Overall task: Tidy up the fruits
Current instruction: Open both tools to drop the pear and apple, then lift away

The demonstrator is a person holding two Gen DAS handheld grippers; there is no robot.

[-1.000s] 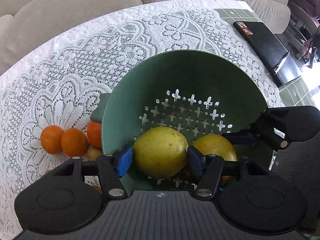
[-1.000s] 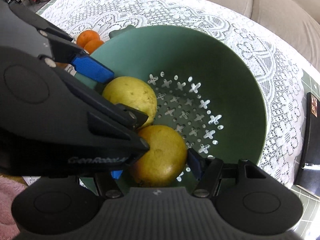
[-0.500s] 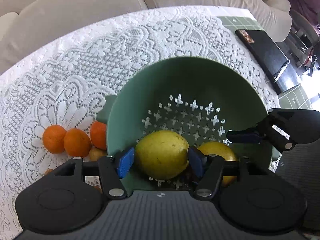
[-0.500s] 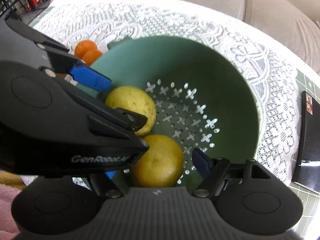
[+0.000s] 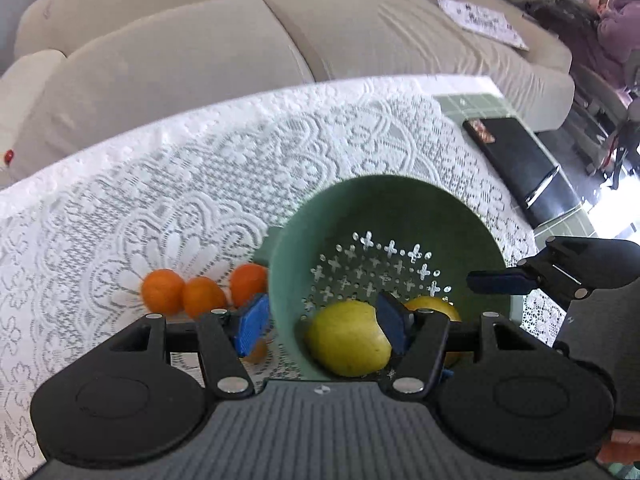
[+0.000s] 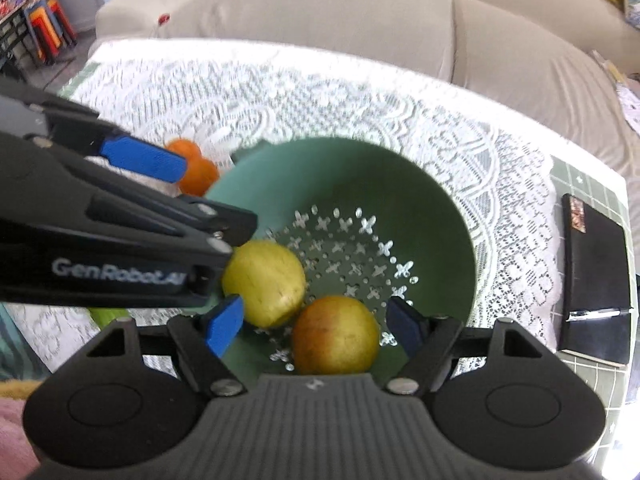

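A green perforated bowl (image 5: 400, 208) (image 6: 400, 184) sits on the lace tablecloth. A yellow-green fruit (image 5: 348, 344) (image 6: 264, 284) and a yellow-orange fruit (image 5: 434, 308) (image 6: 336, 336) lie inside it. Three small oranges (image 5: 184, 292) (image 6: 192, 164) lie on the cloth left of the bowl. My left gripper (image 5: 320, 326) is open and empty, raised over the bowl's near-left rim. My right gripper (image 6: 314, 322) is open and empty above the yellow-orange fruit.
A black flat device (image 5: 516, 164) (image 6: 592, 280) lies on the green tiled table edge to the right. A beige sofa (image 5: 200, 40) runs behind the table. A yellow-green object (image 6: 108, 314) shows partly under the left gripper.
Both grippers have let go of their fruits and drawn back and upward from the bowl. The two fruits now rest inside the bowl.
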